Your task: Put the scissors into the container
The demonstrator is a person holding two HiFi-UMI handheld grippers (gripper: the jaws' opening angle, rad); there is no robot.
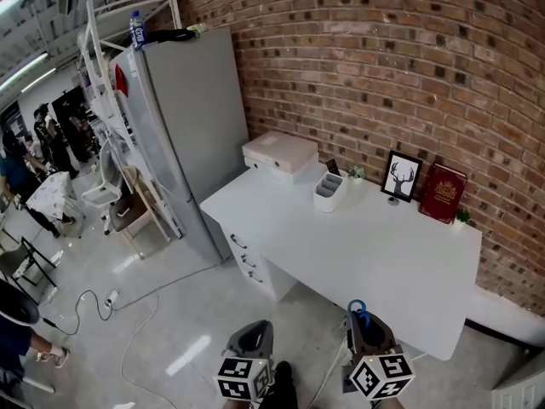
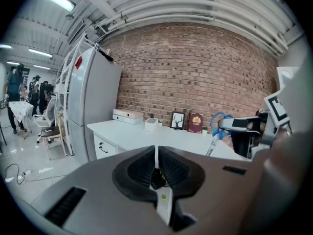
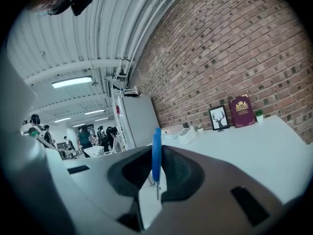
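Blue-handled scissors [image 3: 156,153] stand upright between the pads of my right gripper [image 3: 156,174], which is shut on them. From the head view the blue handle [image 1: 356,308] sticks up from that gripper [image 1: 358,320], just short of the white desk's [image 1: 383,262] near edge. The left gripper view shows the scissors [image 2: 219,125] from the side, blades hanging down. The white container [image 1: 329,192] stands at the desk's far side near the wall, also seen small in both gripper views [image 2: 151,124] [image 3: 187,135]. My left gripper [image 1: 251,335] [image 2: 155,161] is shut with nothing in it, beside the right one.
A stack of white boxes [image 1: 278,153], a framed deer picture [image 1: 401,176], a red book [image 1: 442,193] and small plants line the brick wall. A grey fridge [image 1: 183,126] stands left of the desk. Drawers [image 1: 247,258] sit under its left end. Cables [image 1: 111,301] lie on the floor.
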